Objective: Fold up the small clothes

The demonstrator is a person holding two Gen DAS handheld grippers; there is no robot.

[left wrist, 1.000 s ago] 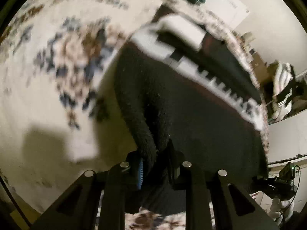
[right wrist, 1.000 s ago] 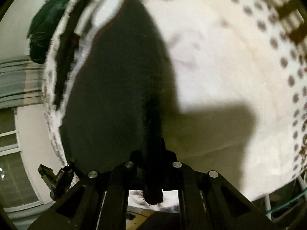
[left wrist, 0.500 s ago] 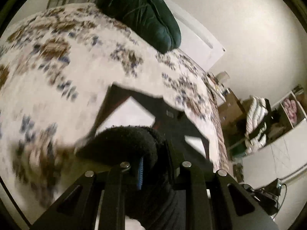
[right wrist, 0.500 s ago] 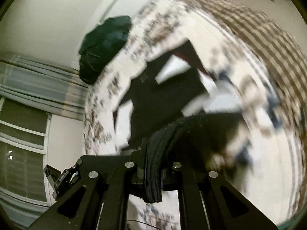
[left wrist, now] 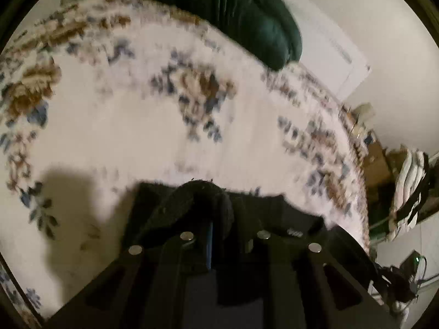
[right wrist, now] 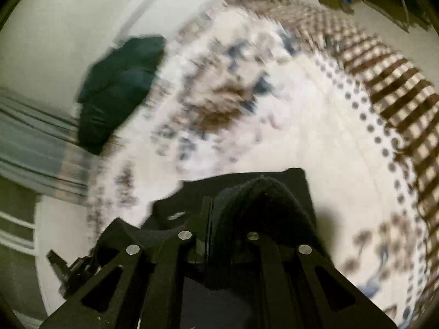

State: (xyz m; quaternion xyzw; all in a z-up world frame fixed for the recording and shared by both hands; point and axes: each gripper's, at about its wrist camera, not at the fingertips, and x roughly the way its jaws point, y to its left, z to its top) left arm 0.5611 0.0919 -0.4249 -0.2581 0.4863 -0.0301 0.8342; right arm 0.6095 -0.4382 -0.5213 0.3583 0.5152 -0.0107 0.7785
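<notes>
A small black garment lies on the floral bedspread. My left gripper is shut on a bunched fold of its black knitted edge, which humps up over the fingertips. My right gripper is shut on another thick fold of the same garment, with flat black cloth spread just beyond it on the bedspread. Both views are motion-blurred.
A dark green pillow lies at the head of the bed, and shows in the right wrist view. A checked brown border marks the bed's edge. Striped clothes hang at the right. White walls stand behind.
Both grippers have carried the garment's edge up and over toward the pillow end. The white-striped part seen earlier is now out of sight, and only black cloth shows in front of the fingers.
</notes>
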